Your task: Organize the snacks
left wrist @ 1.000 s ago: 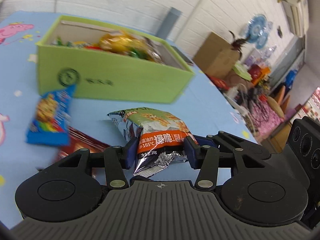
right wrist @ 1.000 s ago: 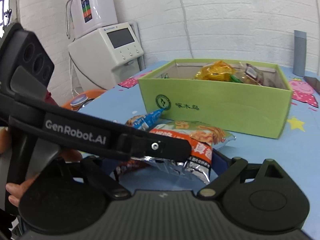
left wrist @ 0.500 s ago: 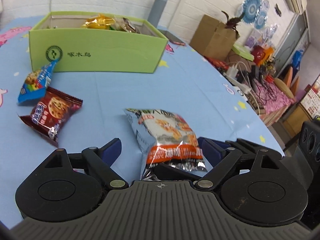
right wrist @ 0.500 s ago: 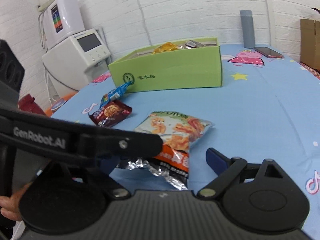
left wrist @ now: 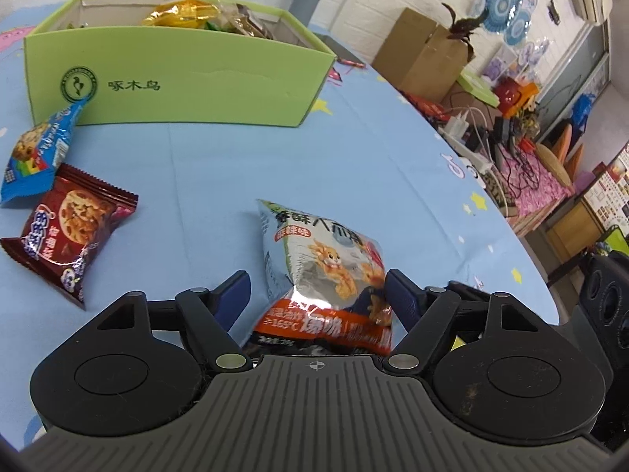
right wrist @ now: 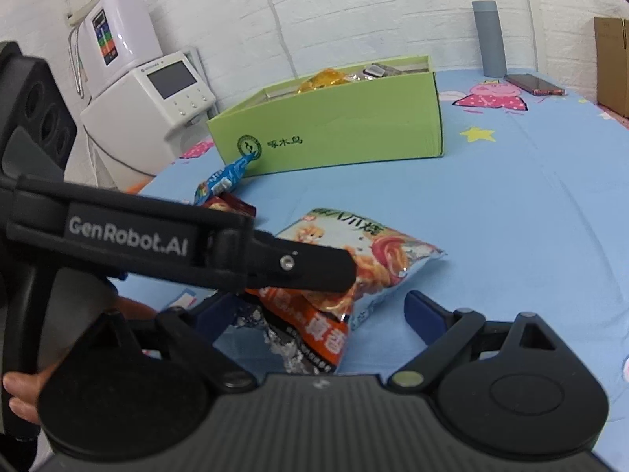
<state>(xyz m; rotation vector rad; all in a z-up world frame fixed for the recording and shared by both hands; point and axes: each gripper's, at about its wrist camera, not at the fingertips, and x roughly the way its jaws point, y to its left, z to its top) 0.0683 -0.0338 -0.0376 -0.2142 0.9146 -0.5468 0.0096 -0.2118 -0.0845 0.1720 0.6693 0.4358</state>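
Left wrist view: left tool (left wrist: 316,289) wide open around chip bag (left wrist: 326,271), not gripping
Right tool (right wrist: 314,310): open, empty
Bag: light, puffy, crinkly, slippery foil
Hold: crimped bottom seam

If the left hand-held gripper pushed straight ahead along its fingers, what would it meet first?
The chip bag already sits between the open fingers of the left hand-held gripper, so it would meet that first; the green box lies well beyond, to the left.
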